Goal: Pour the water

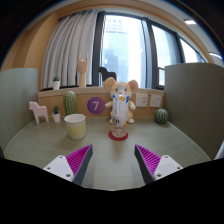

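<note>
On the tabletop (112, 160), the small bottle (119, 128) on its red coaster (118, 137) stands at 12 o'clock well beyond the 2 fingers (148, 159), which are spread apart, level and empty, with the cream cup (75, 126) at 11 o'clock.

Office-like room: partition panels (18, 92) flanking desk (100, 150), wall sockets (148, 99), big curtained window (120, 45), desk toys.

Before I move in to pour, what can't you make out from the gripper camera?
- Small clear bottle on a red coaster, ahead of the open gripper: too small to tell water level or cap.
- Cream cylindrical cup: its inside is hidden by its own rim.
- Mouse plush toy: its lower part is hidden behind the bottle.
</note>
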The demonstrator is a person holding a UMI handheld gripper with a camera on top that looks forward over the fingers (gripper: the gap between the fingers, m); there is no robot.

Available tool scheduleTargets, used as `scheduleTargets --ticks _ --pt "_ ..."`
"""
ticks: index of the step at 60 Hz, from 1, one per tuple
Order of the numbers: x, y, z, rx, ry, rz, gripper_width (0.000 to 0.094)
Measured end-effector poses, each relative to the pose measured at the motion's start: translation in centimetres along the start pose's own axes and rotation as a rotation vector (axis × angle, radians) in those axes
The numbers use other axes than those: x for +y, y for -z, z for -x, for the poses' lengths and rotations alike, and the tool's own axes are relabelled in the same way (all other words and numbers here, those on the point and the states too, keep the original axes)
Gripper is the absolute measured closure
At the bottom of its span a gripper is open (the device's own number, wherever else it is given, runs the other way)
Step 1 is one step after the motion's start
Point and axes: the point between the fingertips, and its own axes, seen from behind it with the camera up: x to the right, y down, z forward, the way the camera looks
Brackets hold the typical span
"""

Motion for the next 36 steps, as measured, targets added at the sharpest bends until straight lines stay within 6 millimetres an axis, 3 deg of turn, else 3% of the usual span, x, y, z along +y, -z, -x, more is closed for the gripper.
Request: scheduleTargets --ticks 5,15,36 --pt "0.5 3.2 1.7 -0.032 -0.01 0.019 0.0072" --pt "-2.0 8.4 3.6 -0.082 -0.023 -0.03 0.0071" --pt "-4.2 13.9 2.6 -0.053 -0.004 -0.053 0.0071"
